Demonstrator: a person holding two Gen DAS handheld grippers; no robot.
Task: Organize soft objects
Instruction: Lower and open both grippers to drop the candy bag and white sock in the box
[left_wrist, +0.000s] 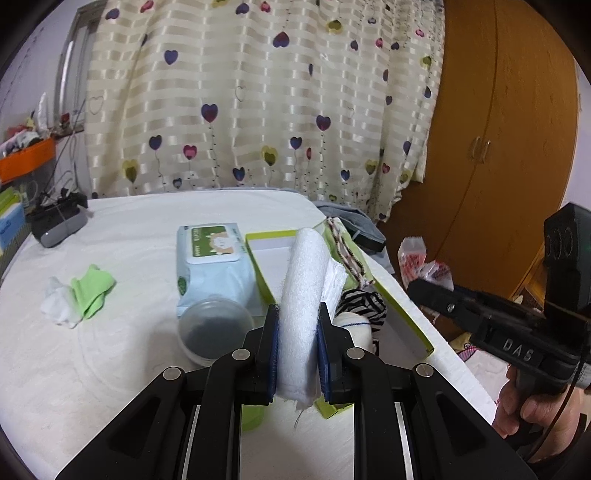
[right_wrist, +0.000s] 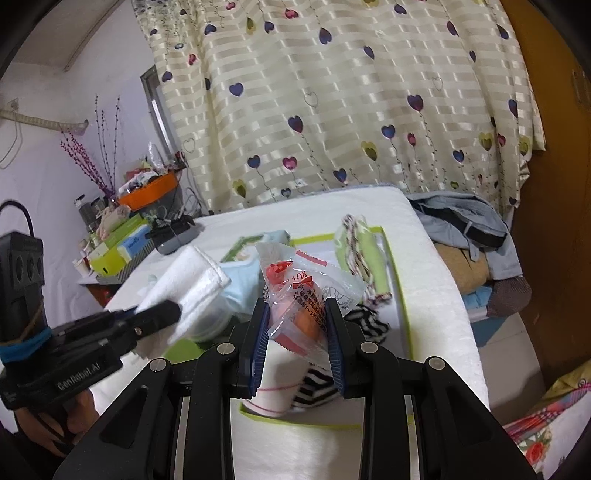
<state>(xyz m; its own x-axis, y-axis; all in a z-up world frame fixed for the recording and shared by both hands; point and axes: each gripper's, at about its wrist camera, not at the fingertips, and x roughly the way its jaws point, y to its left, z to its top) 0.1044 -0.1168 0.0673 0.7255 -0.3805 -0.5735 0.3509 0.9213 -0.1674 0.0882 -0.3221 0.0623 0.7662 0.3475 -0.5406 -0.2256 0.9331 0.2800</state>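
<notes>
My left gripper (left_wrist: 297, 317) is shut on a folded white towel (left_wrist: 304, 291), which stands up between the blue pads above the table. My right gripper (right_wrist: 297, 314) is shut on a clear plastic packet (right_wrist: 295, 291) with red and orange contents. Both hover over a shallow green-rimmed box (left_wrist: 397, 295) that holds a striped black-and-white sock (left_wrist: 364, 304), a white sock (left_wrist: 354, 326) and a braided cord (left_wrist: 347, 254). The same box (right_wrist: 400, 291) lies under the packet in the right wrist view. The towel (right_wrist: 192, 273) and left gripper (right_wrist: 162, 310) show at the left there.
A pack of wet wipes (left_wrist: 212, 262) and a round lidded tub (left_wrist: 216, 326) lie left of the box. A green cloth (left_wrist: 92, 290) and a white cloth (left_wrist: 59, 304) sit further left. A grey device (left_wrist: 57, 221) rests at the back. Clothes (right_wrist: 469, 229) pile beyond the table's right edge.
</notes>
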